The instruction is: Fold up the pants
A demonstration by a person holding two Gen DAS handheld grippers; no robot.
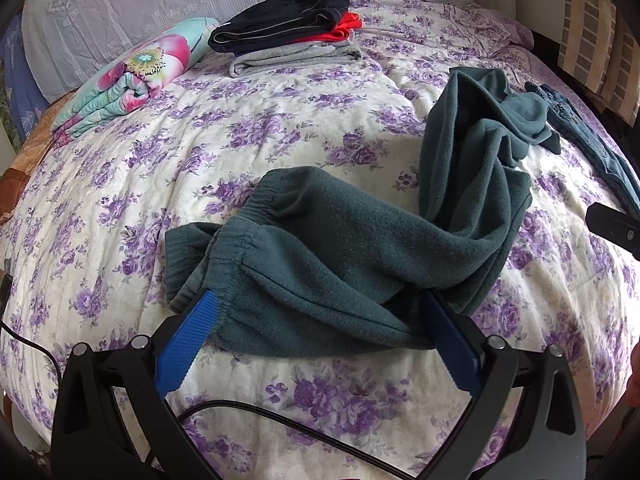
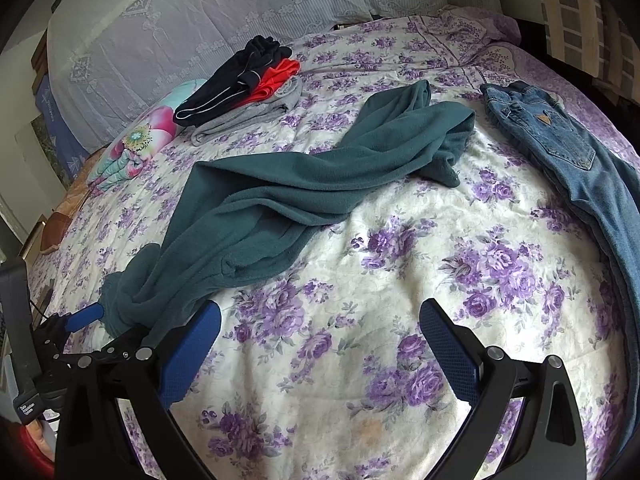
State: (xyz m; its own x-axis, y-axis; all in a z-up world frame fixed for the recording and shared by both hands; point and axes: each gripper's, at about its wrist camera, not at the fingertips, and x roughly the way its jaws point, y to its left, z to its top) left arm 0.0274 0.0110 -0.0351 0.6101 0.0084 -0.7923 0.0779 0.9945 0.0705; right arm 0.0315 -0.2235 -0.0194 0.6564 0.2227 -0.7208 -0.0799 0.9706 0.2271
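Note:
Dark green fleece pants (image 1: 340, 248) lie crumpled on the floral bedspread (image 1: 248, 128), with two ribbed cuffs at the near left and the rest twisting up to the right. My left gripper (image 1: 320, 320) is open, its blue fingers (image 1: 188, 340) straddling the near edge of the cuffed leg end. In the right wrist view the pants (image 2: 304, 176) stretch from the back right down to the left gripper's blue finger (image 2: 86, 316), where fabric bunches over it. My right gripper (image 2: 320, 328) is open over bare bedspread (image 2: 400, 208), just right of the pants, holding nothing.
Blue jeans (image 2: 560, 140) lie flat along the bed's right side. A stack of folded black, red and grey clothes (image 1: 288, 28) sits at the back, beside a folded flowered blanket (image 1: 132, 76). Lace-covered pillows (image 2: 200, 12) line the headboard. A black cable (image 1: 280, 408) crosses near my left gripper.

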